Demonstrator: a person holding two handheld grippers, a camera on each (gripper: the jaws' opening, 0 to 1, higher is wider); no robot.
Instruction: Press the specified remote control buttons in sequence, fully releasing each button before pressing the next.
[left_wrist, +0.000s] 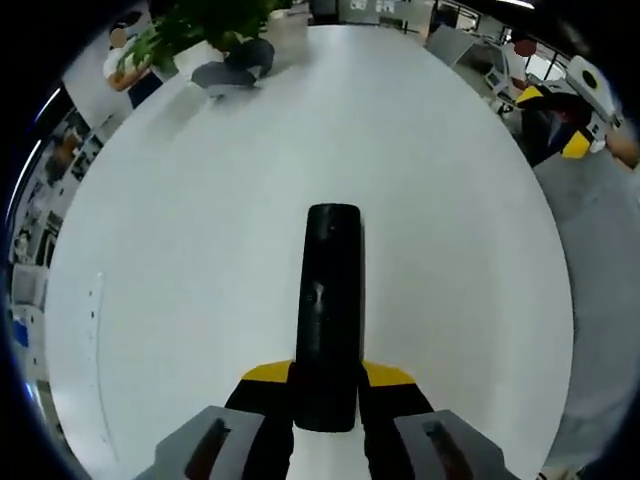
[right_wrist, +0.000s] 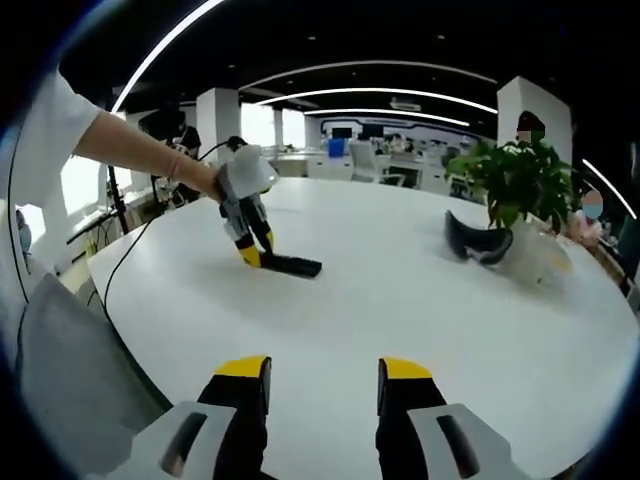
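Your left gripper (left_wrist: 325, 400) is clamped on the near end of the black remote (left_wrist: 328, 310), which lies flat on the white table (left_wrist: 180, 280). Your right gripper (right_wrist: 325, 385) (jaws apart, holding nothing) hovers well back from the remote (right_wrist: 290, 264).

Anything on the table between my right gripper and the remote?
Nothing: in the right gripper view, bare white table runs from the open right gripper to the remote, which the left gripper is holding.

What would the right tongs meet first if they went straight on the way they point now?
Probably nothing soon: the right tongs stand open over the bare white table. The remote held by the left tongs lies off to one side, though depth is unclear.
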